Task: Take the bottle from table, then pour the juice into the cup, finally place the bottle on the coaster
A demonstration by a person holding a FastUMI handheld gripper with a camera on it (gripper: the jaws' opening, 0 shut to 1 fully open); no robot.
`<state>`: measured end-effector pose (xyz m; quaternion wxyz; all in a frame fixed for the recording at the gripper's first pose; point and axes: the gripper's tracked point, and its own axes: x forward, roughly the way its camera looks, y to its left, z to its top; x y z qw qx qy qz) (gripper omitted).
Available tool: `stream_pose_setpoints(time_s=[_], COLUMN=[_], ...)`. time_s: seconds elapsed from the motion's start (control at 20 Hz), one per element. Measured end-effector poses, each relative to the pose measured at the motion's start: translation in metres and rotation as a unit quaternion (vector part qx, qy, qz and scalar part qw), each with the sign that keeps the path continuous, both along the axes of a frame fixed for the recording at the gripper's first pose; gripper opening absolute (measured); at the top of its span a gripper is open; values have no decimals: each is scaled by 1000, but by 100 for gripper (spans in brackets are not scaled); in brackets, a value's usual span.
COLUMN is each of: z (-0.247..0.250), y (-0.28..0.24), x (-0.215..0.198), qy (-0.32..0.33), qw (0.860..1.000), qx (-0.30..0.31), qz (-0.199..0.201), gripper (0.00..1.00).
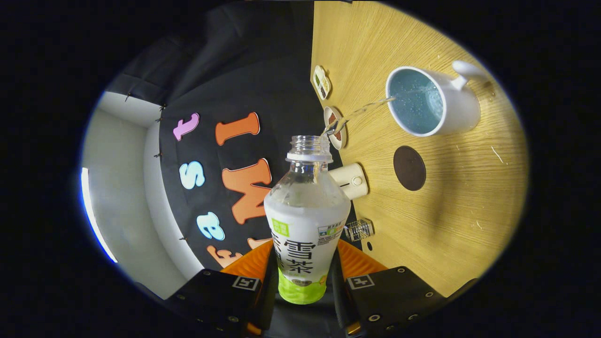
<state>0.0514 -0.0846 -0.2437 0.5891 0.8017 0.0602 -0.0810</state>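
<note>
Pouring under way: gripper (304, 281) clamped on an uncapped bottle (306, 225), both fingers pressing its labelled lower half from either side, the base hidden down between them. Tipped hard over, so the wooden table (450, 202) stands on edge to the right of the fingers and the booth wall rises to the left. Thin clear stream (361, 111) arcing from the bottle's open mouth, beyond the fingertips, into a white mug (434, 101) with a pale blue inside, well ahead and to the right; liquid level inside hard to judge. Mug handle (465, 70) turned away, partly cut off at the far side. Dark round coaster (409, 167) lying bare on the wood between fingers and mug, nearer than the mug. Two small dishes (328, 101) at the table's edge past the bottle neck, contents too small to make out. White boxy object (352, 180) partly hidden behind the bottle's shoulder; small clear item (359, 230) just ahead of the right finger, unidentifiable.
</note>
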Motion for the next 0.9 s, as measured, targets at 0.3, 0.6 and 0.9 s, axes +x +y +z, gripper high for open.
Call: stream_pose_setpoints(time_s=[0.3, 0.6, 0.9], z=[6, 11, 16], y=[-2, -7, -10], x=[2, 5, 7], qy=[-8, -10, -15], qw=[1000, 999, 998], qx=[15, 35, 50], qz=[-3, -13, -22], gripper=[54, 53, 54])
